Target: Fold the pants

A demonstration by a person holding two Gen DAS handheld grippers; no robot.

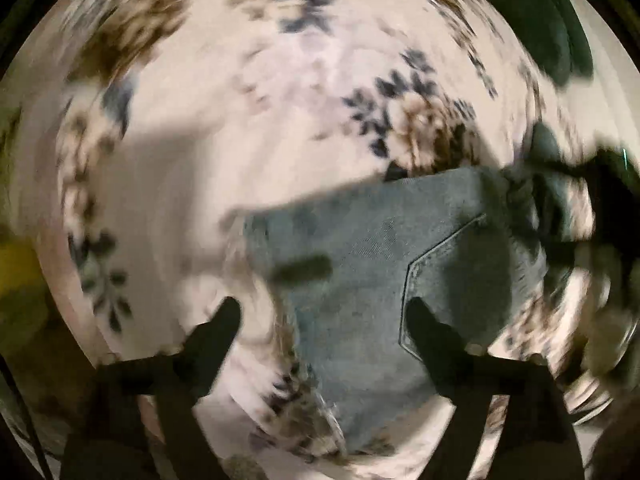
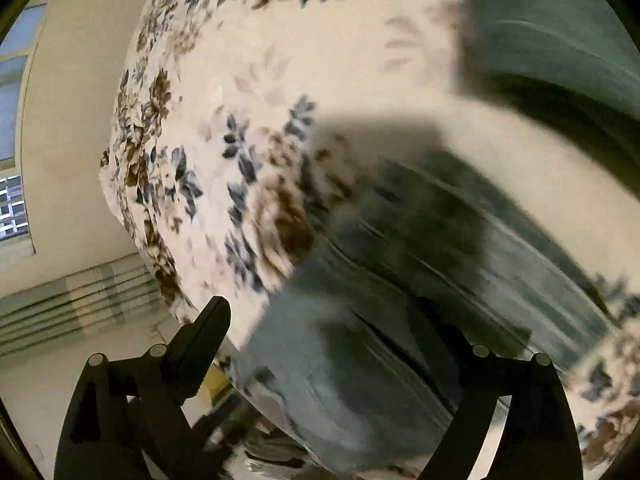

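Light blue denim pants (image 1: 372,264) lie folded on a floral bedsheet (image 1: 224,120), back pocket (image 1: 452,276) facing up. My left gripper (image 1: 324,312) is open above the pants' left edge, nothing between its fingers (image 1: 218,332). In the right wrist view the pants (image 2: 360,360) spread across the bed near its edge, blurred by motion. My right gripper (image 2: 320,316) is open over them, its left finger (image 2: 204,332) past the bed edge, its right finger dark against the denim. The right gripper's dark shape shows at the right of the left wrist view (image 1: 592,216).
A dark green cloth (image 2: 560,52) lies at the far right of the bed; it also shows in the left wrist view (image 1: 548,28). Beyond the bed edge are a cream wall (image 2: 72,120), a window (image 2: 12,120) and a radiator (image 2: 72,300).
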